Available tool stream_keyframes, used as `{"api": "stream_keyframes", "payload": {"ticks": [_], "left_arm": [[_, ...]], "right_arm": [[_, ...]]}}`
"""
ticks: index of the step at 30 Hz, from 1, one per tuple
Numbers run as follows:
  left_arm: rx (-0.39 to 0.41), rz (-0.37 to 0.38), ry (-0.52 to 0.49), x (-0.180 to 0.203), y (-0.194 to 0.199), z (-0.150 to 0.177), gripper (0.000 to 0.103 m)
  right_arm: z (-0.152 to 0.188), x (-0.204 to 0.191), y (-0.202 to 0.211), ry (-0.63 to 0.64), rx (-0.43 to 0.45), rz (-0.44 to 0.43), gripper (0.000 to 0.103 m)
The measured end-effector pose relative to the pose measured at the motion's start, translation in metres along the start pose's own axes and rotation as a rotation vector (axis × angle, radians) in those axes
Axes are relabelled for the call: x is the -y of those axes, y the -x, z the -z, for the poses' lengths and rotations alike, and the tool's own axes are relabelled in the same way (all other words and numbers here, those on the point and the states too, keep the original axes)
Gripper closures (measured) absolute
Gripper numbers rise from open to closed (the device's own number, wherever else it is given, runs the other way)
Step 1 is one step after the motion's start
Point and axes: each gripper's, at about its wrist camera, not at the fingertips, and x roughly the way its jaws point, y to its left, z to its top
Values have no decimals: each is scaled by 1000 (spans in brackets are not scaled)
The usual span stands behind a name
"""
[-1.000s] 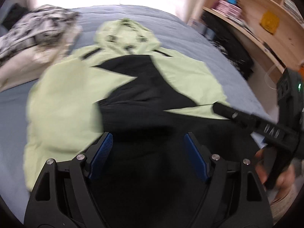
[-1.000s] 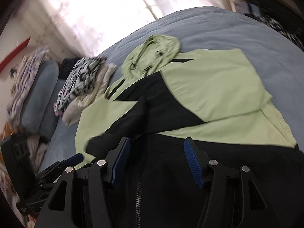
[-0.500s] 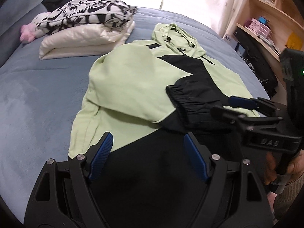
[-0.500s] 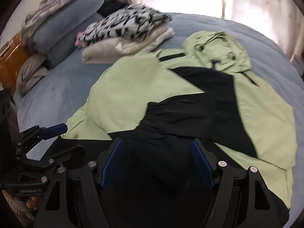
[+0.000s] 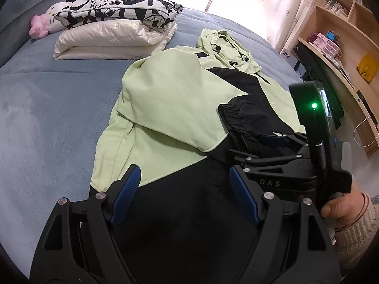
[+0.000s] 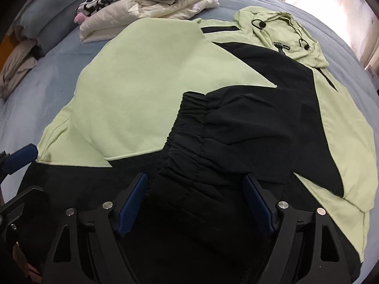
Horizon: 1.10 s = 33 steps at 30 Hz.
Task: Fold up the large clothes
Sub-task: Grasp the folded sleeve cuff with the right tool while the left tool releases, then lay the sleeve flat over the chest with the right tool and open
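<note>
Across the blue bed (image 5: pixel 47 108) lies the lime-and-black hooded jacket (image 6: pixel 146 75), hood farthest away, its black hem directly under both released sets of jaws, right gripper (image 6: pixel 196 203) nearest the folded-in black elastic-cuffed sleeve (image 6: pixel 213 127), left gripper (image 5: pixel 184 196) beside it.

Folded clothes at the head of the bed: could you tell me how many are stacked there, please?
2: a black-and-white printed garment on top of a cream padded one. More may be hidden beneath.

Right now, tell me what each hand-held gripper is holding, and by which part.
Nothing. The left hand-held gripper and right hand-held gripper both stand open above the jacket, pads off the cloth.
</note>
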Motion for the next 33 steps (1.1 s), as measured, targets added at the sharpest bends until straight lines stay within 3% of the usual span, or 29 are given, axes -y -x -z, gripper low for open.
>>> {"api": "stream_keyframes", "payload": {"ticks": [1, 2, 3, 4, 7, 11, 16, 19, 22, 25, 28, 29, 31, 33], "left_arm": [[-1, 0, 3, -1, 0, 0, 28], [-1, 1, 7, -3, 0, 0, 28], [-1, 4, 13, -4, 0, 1, 28], [0, 5, 17, -5, 0, 0, 28], [7, 3, 25, -9, 2, 1, 28], [15, 0, 40, -12, 2, 2, 28], [11, -6, 39, -10, -1, 2, 28], [4, -10, 30, -7, -4, 2, 28], [-1, -8, 27, -3, -8, 3, 28], [-12, -7, 18, 1, -13, 4, 28], [-22, -11, 8, 4, -18, 4, 28], [-28, -13, 6, 4, -19, 3, 28], [-35, -19, -3, 4, -21, 0, 28], [-35, -29, -18, 3, -22, -10, 28]], "right_arm": [[2, 5, 1, -11, 7, -7, 33], [2, 10, 1, -22, 6, -34, 53], [0, 14, 3, -31, -2, -57, 65], [-2, 16, 6, -26, 6, -43, 69], [-14, 11, 29, 45, 67, 20, 93], [-47, 5, 98, 152, 275, 94, 94], [-82, 3, 197, 205, 573, 125, 94], [-93, 15, 244, 166, 707, 139, 94], [-94, 48, 263, 62, 761, 168, 94], [-84, 101, 243, -86, 685, 155, 94], [-59, 169, 180, -276, 482, 164, 87], [-45, 196, 144, -351, 348, 189, 81], [-20, 230, 93, -440, 161, 211, 79], [2, 249, 66, -493, 81, 153, 79]]}}
